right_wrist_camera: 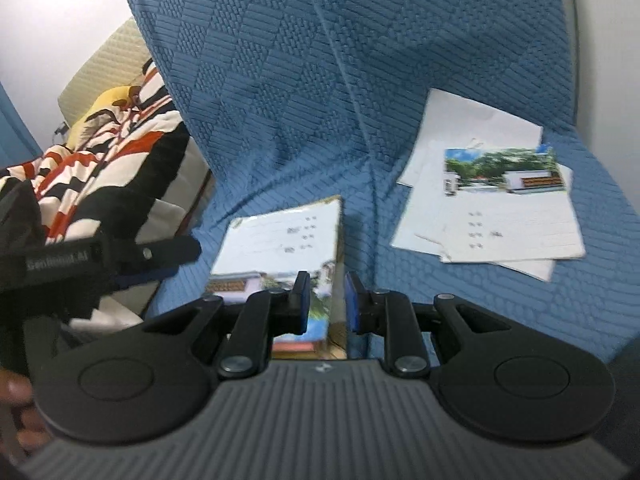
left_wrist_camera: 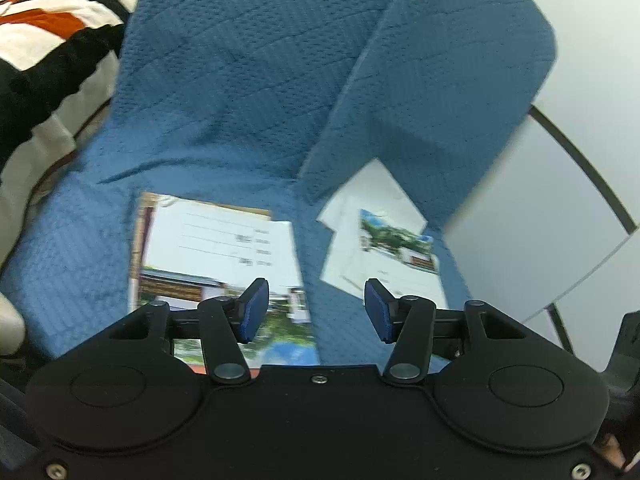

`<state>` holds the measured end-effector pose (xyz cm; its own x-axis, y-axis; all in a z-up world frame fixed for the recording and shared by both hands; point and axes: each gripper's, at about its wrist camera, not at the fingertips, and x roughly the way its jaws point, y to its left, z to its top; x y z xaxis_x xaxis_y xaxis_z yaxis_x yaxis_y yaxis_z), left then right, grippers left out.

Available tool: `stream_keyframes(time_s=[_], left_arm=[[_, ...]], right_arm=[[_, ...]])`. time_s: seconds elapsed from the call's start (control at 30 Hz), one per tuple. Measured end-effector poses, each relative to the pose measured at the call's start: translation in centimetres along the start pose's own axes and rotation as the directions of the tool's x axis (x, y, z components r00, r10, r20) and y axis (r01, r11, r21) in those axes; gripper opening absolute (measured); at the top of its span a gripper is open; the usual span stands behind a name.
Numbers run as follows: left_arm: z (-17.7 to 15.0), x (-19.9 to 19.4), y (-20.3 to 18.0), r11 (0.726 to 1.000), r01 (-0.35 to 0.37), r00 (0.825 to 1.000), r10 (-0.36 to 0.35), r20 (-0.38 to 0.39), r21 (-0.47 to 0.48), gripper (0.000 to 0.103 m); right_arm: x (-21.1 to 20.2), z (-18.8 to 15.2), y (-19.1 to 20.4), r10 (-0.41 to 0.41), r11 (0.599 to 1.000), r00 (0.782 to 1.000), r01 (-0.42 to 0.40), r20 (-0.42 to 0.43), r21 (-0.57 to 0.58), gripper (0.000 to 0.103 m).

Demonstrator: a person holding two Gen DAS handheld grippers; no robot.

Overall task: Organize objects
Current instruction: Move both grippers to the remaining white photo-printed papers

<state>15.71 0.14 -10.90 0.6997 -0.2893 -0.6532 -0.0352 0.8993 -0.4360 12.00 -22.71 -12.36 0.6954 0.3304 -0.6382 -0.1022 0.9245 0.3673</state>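
Note:
A neat stack of booklets [left_wrist_camera: 224, 248] [right_wrist_camera: 280, 236], with a photo of a building on the top cover, lies on the seat of a chair under a blue quilted cover [left_wrist_camera: 240, 80] [right_wrist_camera: 280, 80]. To its right lies a loose, fanned pile of the same booklets and white sheets [left_wrist_camera: 384, 248] [right_wrist_camera: 500, 208]. My left gripper [left_wrist_camera: 316, 308] [right_wrist_camera: 172, 262] hangs open above the gap between the two piles, holding nothing. My right gripper [right_wrist_camera: 326, 300] hovers over the right edge of the neat stack, its blue pads a narrow gap apart and nothing gripped.
A blanket striped in red, black and white [left_wrist_camera: 52, 20] [right_wrist_camera: 120, 152] lies on a beige seat to the left of the chair. A white wall panel with dark seams [left_wrist_camera: 560, 200] stands to the right. A hand [right_wrist_camera: 16, 400] shows at the lower left.

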Motion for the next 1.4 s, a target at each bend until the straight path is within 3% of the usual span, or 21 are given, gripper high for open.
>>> stream_keyframes(time_s=[0.07,0.43,0.63,0.77,0.87,0.97,1.07,1.13,1.17,1.4], left_arm=[[-0.1,-0.1,-1.0,1.000,0.020,1.000,-0.020,0.007,0.015,0.057],[-0.8,1.6,-4.9,0.994,0.060,0.997,-0.056,-0.048,0.092,0.065],[-1.0,1.2,-6.3,0.987,0.101,0.995,-0.098,-0.035,0.123,0.082],[-0.9,1.3,-6.7,0.986,0.105,0.994,-0.102,-0.031,0.133,0.086],[-0.7,0.9,-7.1,0.979,0.170,0.985,-0.169,-0.022,0.108,0.096],[-0.8,0.7,-7.8,0.975,0.184,0.983,-0.185,-0.002,0.125,0.101],[-1.0,1.1,-8.6,0.976,0.175,0.985,-0.175,-0.014,0.128,0.102],[-1.2,1.3,-9.0,0.977,0.181,0.983,-0.180,-0.022,0.115,0.102],[-1.1,1.4,-9.3,0.977,0.176,0.984,-0.175,-0.023,0.117,0.102],[0.9,0.9,-12.1,0.972,0.135,0.991,-0.135,-0.010,0.195,0.102]], right_arm=[[-0.9,-0.5,-0.4,-0.027,1.000,1.000,0.027,0.005,-0.011,0.023],[-3.6,-1.2,-3.1,-0.101,0.994,0.994,0.099,0.036,0.044,0.023],[-5.1,-1.4,-3.8,-0.155,0.986,0.987,0.152,0.040,0.073,0.023],[-6.7,-1.4,-4.2,-0.201,0.976,0.978,0.195,0.049,0.096,0.023],[-8.0,-1.2,-4.6,-0.226,0.969,0.972,0.218,0.059,0.113,0.027],[-8.9,-1.0,-5.0,-0.242,0.966,0.968,0.234,0.066,0.113,0.030],[-9.6,-0.7,-5.4,-0.245,0.965,0.967,0.236,0.069,0.117,0.046],[-9.9,-0.5,-5.8,-0.241,0.965,0.968,0.231,0.071,0.124,0.080],[-10.2,-0.4,-5.9,-0.240,0.965,0.968,0.229,0.079,0.129,0.084],[-10.5,0.5,-7.6,-0.215,0.971,0.972,0.202,0.098,0.125,0.082]])
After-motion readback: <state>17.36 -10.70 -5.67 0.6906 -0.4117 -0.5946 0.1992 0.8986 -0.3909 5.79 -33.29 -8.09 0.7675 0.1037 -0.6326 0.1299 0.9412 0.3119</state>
